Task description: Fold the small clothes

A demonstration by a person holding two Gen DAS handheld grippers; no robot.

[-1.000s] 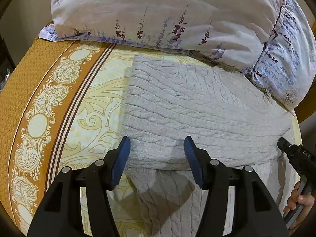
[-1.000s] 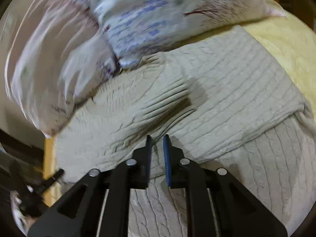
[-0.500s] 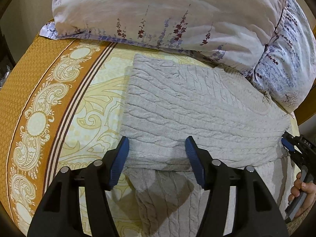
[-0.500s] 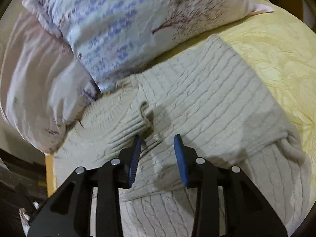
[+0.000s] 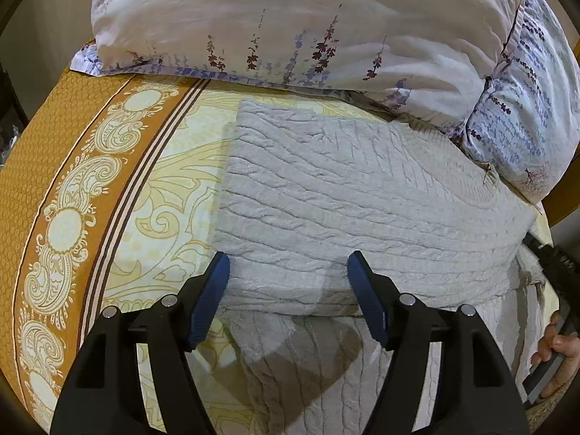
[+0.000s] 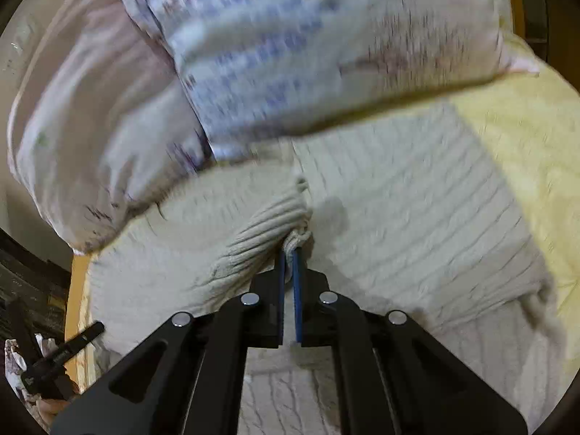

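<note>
The right gripper [image 6: 289, 253] is pinching the ribbed cuff [image 6: 270, 230] of the grey cable-knit sweater [image 5: 362, 199], its blue pads pressed together on a small bunch of knit. The left gripper [image 5: 288, 282] is hanging spread wide over the sweater's near fold edge, gripping nothing.

The sweater is lying across the middle of the bed [image 5: 90, 188], on the yellow patterned bedspread, with its far edge tucked against the floral pillows [image 5: 308, 21] at the head. It is already folded once: an upper panel is resting over a lower layer that is running back toward the person.

The cuff is sitting on the sweater's pillow-side right corner, directly ahead of the right claw and well apart from the left one. The sleeve is running along the sweater's right flank, so the coming pull probably has to carry the cuff inward across the panel toward the bed's left edge. The right hand is clearly the nearer one for that.

Half a second ago the right pads were standing apart around the cuff; now they are closing on it, and the right wrist view is blurring with motion. The left claw is sitting where it was.
</note>
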